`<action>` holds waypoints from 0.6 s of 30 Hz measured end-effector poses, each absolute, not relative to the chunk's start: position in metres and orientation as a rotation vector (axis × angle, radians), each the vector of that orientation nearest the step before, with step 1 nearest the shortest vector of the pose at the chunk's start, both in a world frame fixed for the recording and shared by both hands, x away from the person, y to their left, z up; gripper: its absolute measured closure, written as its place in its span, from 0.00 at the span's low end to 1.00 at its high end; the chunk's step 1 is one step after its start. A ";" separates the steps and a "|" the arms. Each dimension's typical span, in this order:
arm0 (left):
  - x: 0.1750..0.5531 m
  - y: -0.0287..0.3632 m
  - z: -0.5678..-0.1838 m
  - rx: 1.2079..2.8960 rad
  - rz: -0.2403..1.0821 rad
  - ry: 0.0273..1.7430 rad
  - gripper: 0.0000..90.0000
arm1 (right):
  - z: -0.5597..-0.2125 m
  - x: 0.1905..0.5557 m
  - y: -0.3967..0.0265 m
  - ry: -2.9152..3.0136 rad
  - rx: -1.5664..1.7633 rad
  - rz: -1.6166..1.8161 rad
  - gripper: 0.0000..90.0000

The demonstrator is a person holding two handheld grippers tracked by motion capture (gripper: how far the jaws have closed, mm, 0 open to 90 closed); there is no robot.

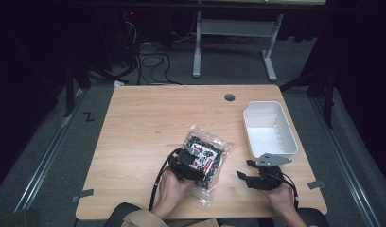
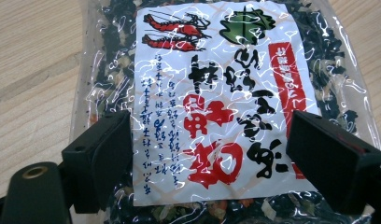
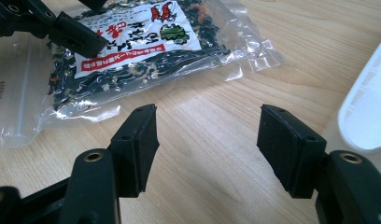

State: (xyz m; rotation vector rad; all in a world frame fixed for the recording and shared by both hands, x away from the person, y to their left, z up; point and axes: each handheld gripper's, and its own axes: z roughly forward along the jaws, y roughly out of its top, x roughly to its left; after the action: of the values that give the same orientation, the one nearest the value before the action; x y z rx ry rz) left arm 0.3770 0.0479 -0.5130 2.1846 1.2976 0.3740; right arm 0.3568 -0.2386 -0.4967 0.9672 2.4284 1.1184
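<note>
Clear plastic bag of dark dried mix with a white printed label (image 2: 212,102) lies flat on the light wooden table (image 1: 144,123), near the front edge, left of the white rectangular plastic bin (image 1: 269,127). Left gripper (image 1: 191,163) sits over the bag, jaws wide, straddling the label, pads not pressing. Right gripper (image 3: 207,140) hovers apart over bare wood, jaws wide, empty. Judgement: for a sound pick, lower left onto a bunched fold; the slick film may slip. Bin stands near.
</note>
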 end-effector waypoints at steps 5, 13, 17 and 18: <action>0.376 0.050 -0.514 2.193 0.350 1.287 0.17 | -0.498 0.357 -0.238 2.439 0.967 1.112 0.43; 0.375 0.055 -0.512 2.245 0.324 1.256 0.18 | -0.499 0.357 -0.237 2.446 0.961 1.112 0.43; 0.374 0.058 -0.512 2.259 0.311 1.245 0.18 | -0.499 0.356 -0.237 2.446 0.959 1.120 0.43; 0.373 0.059 -0.512 2.261 0.307 1.239 0.18 | -0.499 0.356 -0.236 2.448 0.962 1.121 0.43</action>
State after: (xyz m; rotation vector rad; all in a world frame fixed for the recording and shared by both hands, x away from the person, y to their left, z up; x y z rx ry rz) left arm 0.3735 0.0586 -0.5117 2.2614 1.2393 0.3071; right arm 0.3564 -0.2365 -0.4991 0.9621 2.4475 1.1213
